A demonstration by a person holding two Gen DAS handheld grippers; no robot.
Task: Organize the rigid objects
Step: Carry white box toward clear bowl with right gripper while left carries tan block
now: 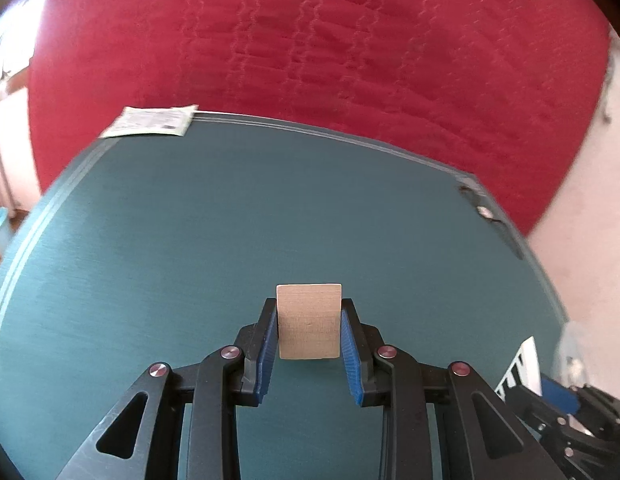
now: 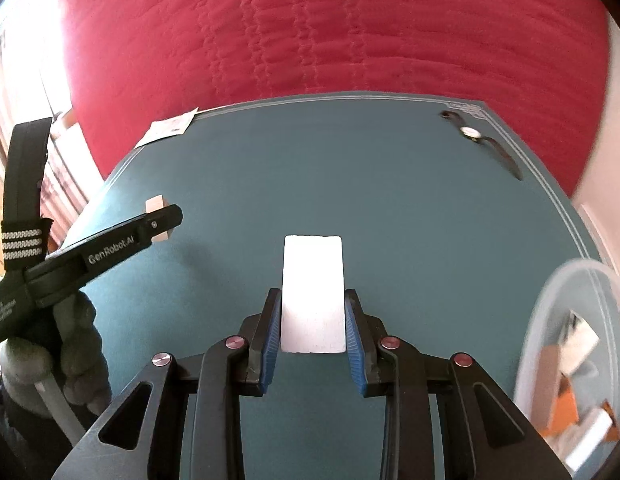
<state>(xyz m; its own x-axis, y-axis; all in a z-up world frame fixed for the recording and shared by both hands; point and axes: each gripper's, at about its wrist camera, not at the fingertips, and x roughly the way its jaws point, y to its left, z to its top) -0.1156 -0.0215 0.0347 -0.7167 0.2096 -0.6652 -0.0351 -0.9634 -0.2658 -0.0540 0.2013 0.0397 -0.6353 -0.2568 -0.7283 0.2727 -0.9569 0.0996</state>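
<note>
My left gripper (image 1: 309, 312) is shut on a small pale wooden block (image 1: 309, 322) and holds it above the teal table (image 1: 170, 220). It also shows in the right wrist view (image 2: 160, 220), at the left, with the wooden block (image 2: 155, 204) in its jaws. My right gripper (image 2: 313, 304) is shut on a white rectangular block (image 2: 313, 292) above the middle of the table (image 2: 410, 208). The right gripper's tip (image 1: 550, 396) shows at the lower right of the left wrist view.
A light blue bin (image 2: 550, 320) with several wooden and white blocks stands at the table's right edge. A wristwatch (image 2: 472, 133) lies at the far right corner. A paper packet (image 2: 170, 128) lies at the far left corner. A red quilted bed (image 2: 330, 32) is behind.
</note>
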